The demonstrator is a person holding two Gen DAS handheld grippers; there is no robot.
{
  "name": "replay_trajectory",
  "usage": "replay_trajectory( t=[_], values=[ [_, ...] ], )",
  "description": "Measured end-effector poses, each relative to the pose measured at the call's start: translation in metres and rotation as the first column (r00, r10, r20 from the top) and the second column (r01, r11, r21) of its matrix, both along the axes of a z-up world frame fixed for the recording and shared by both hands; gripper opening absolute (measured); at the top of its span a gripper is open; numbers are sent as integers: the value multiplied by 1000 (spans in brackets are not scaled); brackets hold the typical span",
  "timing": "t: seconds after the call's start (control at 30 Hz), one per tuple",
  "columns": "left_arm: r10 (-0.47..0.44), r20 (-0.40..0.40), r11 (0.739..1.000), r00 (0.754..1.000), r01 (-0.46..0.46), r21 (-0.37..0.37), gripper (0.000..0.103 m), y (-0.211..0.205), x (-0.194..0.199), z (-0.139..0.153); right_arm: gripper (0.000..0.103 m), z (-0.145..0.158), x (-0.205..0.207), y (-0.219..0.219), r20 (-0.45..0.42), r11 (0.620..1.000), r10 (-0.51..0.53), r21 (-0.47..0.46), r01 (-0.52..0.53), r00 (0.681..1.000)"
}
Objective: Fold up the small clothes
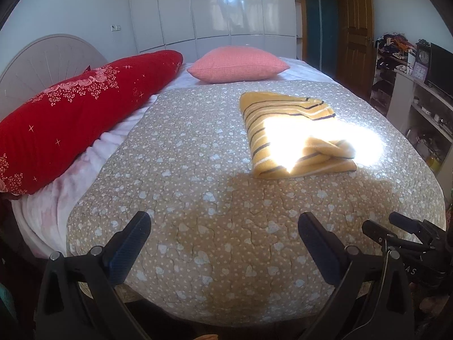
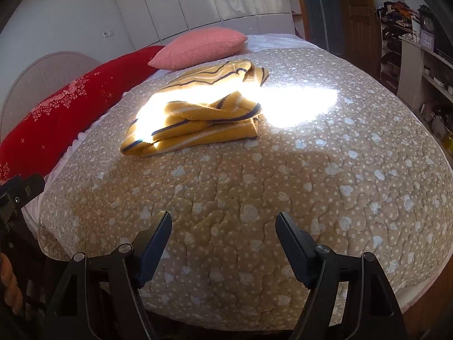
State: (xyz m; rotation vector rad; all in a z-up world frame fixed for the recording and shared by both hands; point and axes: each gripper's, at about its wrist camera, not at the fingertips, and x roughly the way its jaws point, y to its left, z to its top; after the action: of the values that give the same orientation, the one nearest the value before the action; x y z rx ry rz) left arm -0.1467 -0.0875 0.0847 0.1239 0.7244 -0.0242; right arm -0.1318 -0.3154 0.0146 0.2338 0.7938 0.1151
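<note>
both the left tongs [image 1: 223, 243] and right tongs [image 2: 223, 243] hang wide and empty over the near bed [image 1: 198, 226] edge. the yellow striped garment [image 1: 291, 133] lies roughly folded mid-bed, well apart. it likely needs a final tidy, reaching forward first.

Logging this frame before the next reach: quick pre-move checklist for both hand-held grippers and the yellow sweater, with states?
1. Left hand-held gripper open and empty: ok.
2. Right hand-held gripper open and empty: ok.
3. Yellow striped sweater in view of both cameras: ok.
4. Both grippers clear of the sweater, over the bare quilt near the bed's edge: ok.
5. Nothing lies on the quilt between grippers and sweater: ok.
6. Sweater edges readable for a grasp: cannot tell; a bright sun patch washes out its middle, and it lies partly folded with a bunched roll on its near end.
</note>
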Motion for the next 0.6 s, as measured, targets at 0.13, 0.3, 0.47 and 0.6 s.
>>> replay_trajectory(
  t=[0.13, 0.3, 0.47, 0.6],
  values=[
    [-7, -38, 1000, 999, 6, -11, 103, 1, 3, -9, 81, -3, 1, 5, -5, 1000, 5, -11, -5, 1000],
    [-20, -60, 1000, 998, 18, -21, 103, 1, 4, -15, 81, -7, 2, 6, -15, 1000, 4, -13, -4, 1000],
    [-29, -87, 999, 996, 27, -34, 103, 0, 6, -22, 82, -12, 4, 5, -24, 1000, 2, -10, -2, 1000],
    [-42, -123, 998, 992, 36, -57, 103, 0, 9, -31, 82, -12, 5, 6, -21, 1000, 0, -22, 0, 1000]
  ],
)
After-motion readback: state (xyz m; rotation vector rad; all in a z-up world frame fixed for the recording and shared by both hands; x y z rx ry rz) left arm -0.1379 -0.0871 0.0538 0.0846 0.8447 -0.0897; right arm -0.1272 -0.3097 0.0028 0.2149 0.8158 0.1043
